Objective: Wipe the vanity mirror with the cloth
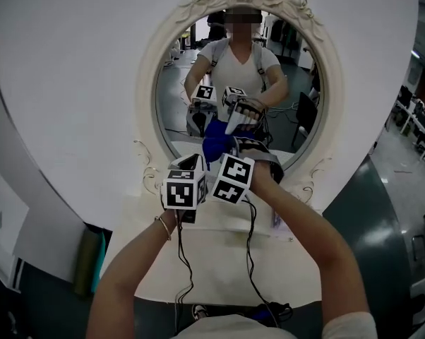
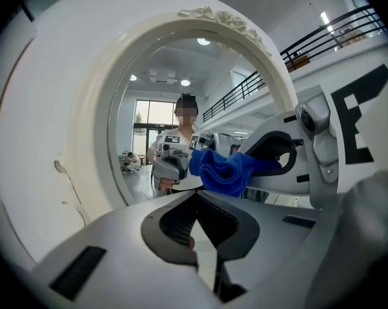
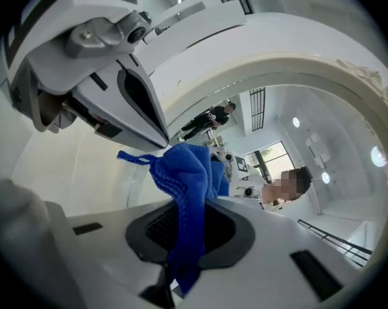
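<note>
Currently the right gripper (image 1: 226,152) has its tongs clenched on the blue cloth (image 1: 214,145). In the right gripper view the cloth (image 3: 187,179) is pinched between the pads, with a bunch sticking out in front and a tail hanging below. It sits at the lower edge of the vanity mirror (image 1: 304,76), right in front of the glass. Can't confirm contact: the cloth and its reflection run together, so it is either touching or just off.

The left gripper (image 1: 193,162) is just beside the right one. Its tongs (image 2: 197,227) are closed, or close to it, with nothing in them. From the left gripper view the cloth (image 2: 226,172) shows ahead in the other gripper (image 2: 291,159). The mirror stands upright on the white worktop (image 1: 212,267), and cables trail down from both grippers.

Risks from here:
- Only a narrow fold is gripped. Drag across the glass could pull the cloth out of the tongs, or fold it back so the hard tips rub the glass.
- The mirror looks freestanding and the left gripper is not bracing the frame (image 1: 145,90). A firm push could slide it or tip it back.
- The grippers sit very close together, so a wide sweep could knock one into the other or into the ornate frame.
- The cables could snag on the worktop edge during a long stroke.

Wiping itself is probably barely started.
</note>
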`<state>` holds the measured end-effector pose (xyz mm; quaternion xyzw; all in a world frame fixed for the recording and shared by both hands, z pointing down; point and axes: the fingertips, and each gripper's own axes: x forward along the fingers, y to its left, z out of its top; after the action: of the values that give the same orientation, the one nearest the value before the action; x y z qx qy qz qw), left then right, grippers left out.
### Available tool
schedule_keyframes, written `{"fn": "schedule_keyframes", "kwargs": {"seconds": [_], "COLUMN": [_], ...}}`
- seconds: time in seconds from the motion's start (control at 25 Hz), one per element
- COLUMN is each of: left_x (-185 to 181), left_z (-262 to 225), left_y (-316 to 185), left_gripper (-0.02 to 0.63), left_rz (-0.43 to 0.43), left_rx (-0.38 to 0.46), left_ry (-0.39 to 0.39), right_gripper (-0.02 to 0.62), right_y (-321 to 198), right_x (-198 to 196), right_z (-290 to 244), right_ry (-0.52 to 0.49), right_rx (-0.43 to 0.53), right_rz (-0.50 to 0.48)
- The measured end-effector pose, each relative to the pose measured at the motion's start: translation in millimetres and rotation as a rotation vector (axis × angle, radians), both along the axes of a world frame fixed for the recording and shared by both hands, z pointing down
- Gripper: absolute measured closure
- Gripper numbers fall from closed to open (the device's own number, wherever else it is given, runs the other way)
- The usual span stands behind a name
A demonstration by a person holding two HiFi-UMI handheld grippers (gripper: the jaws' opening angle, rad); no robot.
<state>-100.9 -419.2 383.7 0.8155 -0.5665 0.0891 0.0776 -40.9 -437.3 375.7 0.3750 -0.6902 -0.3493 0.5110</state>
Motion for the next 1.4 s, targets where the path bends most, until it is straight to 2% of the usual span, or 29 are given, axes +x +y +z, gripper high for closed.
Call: {"fn": "schedule_keyframes", "kwargs": {"seconds": [0.28,0.56,0.8,1.08,1.4], "left_x": [-3.3,0.3,-6.8,-8.2,6.1], "left_z": [59.9,119.3,145.8,149.9,102.2], "left_y": [3.7,11.5,17.0,17.9,10.0], "left_gripper": [0.601,0.601,0.6,0.601,0.6], "left_rz": [-0.05,-0.034,-0.045,-0.061,-0.047], "left_rx": [-0.071,-0.145,-0.189,-0.196,-0.101], "left_ry": [0.045,0.014,0.022,0.032,0.036], "right_gripper": [0.532,0.532,0.532,0.532,0.532], "right_y": [2.2,3.3,5.1,5.0,10.3], "right_x": [0.2,-1.0,-1.7,-0.1,20.4], "right_z": [80.1,145.9,186.7,194.1,149.4], "right_ry": [-0.027,-0.029,-0.038,-0.069,-0.123], "right_rx": [-0.107,-0.221,-0.302,-0.323,-0.297], "right_rz": [0.004,0.004,0.022,0.028,0.046]}}
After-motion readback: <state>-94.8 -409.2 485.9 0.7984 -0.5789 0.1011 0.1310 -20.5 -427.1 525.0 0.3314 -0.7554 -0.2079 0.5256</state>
